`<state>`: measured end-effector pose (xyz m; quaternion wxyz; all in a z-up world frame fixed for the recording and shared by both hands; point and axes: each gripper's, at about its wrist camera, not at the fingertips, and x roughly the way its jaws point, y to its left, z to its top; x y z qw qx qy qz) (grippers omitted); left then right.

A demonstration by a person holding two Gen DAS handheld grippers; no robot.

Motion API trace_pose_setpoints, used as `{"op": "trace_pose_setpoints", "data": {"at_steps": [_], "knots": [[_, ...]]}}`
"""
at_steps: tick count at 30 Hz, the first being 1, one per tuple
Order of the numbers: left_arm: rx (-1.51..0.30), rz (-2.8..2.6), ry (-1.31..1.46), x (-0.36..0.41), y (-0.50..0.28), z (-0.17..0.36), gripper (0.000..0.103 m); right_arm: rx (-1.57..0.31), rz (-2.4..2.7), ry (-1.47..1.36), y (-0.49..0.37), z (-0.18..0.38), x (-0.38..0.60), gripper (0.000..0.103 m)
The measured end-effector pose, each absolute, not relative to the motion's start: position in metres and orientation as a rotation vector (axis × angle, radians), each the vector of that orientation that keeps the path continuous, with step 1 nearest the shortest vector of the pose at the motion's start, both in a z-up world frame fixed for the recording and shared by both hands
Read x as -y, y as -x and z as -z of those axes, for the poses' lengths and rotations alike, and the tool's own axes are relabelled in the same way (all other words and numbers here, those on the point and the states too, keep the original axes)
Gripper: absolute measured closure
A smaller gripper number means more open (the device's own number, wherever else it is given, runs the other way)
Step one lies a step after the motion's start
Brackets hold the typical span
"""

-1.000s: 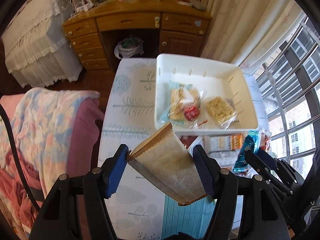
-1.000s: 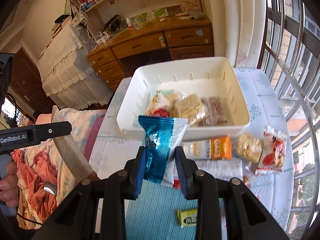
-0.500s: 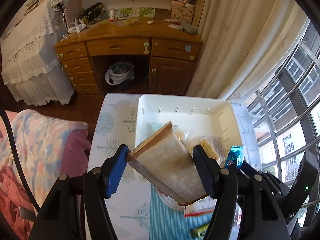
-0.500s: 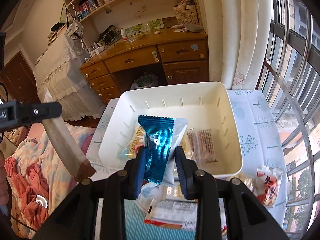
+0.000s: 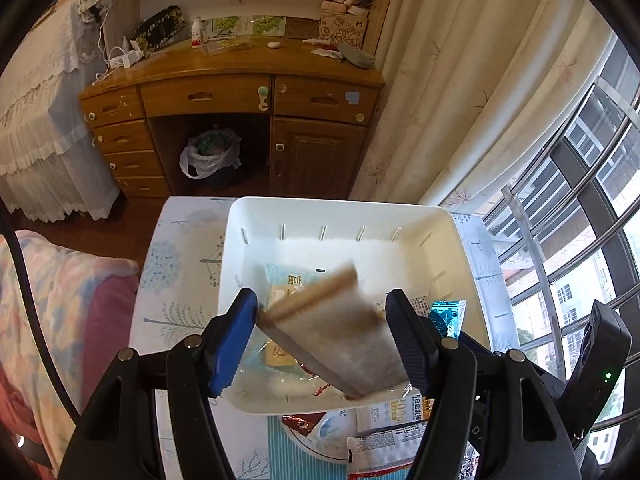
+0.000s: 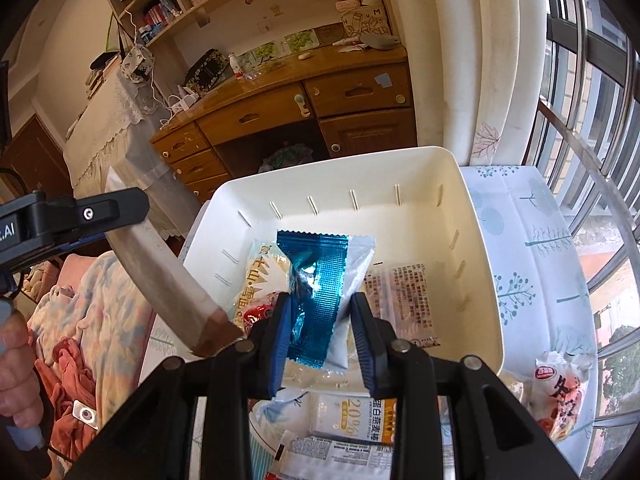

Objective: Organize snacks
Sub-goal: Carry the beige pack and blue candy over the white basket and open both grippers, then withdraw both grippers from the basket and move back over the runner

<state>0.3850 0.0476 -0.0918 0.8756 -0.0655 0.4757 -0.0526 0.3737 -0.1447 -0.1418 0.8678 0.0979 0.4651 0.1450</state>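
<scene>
Bin [image 6: 476, 216]: white, at the far end of the table [image 6: 532, 240]; already holding several packets, toward its left and near walls.
Left gripper [image 5: 322, 344]: closed on a long tan-ended packet [image 5: 340, 344], above the bin's near left corner, not yet released.
Right gripper [image 6: 322, 340]: clamped narrow on a blue-and-white packet [image 6: 324, 288], over the bin's near edge.
Still out: loose packets [image 6: 356, 420] at the near edge of the table; a red-and-white bag [image 6: 560, 396] near the bin's right corner.
Progress: roughly midway, by the look of it.

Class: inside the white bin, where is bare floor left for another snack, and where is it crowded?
Bare floor lies along the white bin's slotted far wall and right side. Its near-left corner is crowded with wrapped snacks.
</scene>
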Motion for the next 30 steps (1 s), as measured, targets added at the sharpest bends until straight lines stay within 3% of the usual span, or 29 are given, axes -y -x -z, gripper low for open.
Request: {"op": "trace_pose_setpoints", "data": {"at_steps": [6,8,9,30], "knots": [[-1.002,0.102,0.142,-0.050,-0.385,0.096,0.035,-1.001,-0.295,-0.227,-0.376,0.148,0.145,0.068],[-1.008,0.096,0.154,-0.054,-0.383,0.096,0.032,-1.001,-0.286,-0.231,-0.376,0.147,0.145,0.051],[-1.009,0.094,0.161,-0.056,-0.382,0.095,0.032,-0.998,-0.283,-0.236,-0.375,0.146,0.145,0.050],[-0.945,0.197,0.175,-0.101,-0.272,0.042,0.021,-0.889,-0.202,-0.283,-0.291,0.084,0.145,0.037]]}}
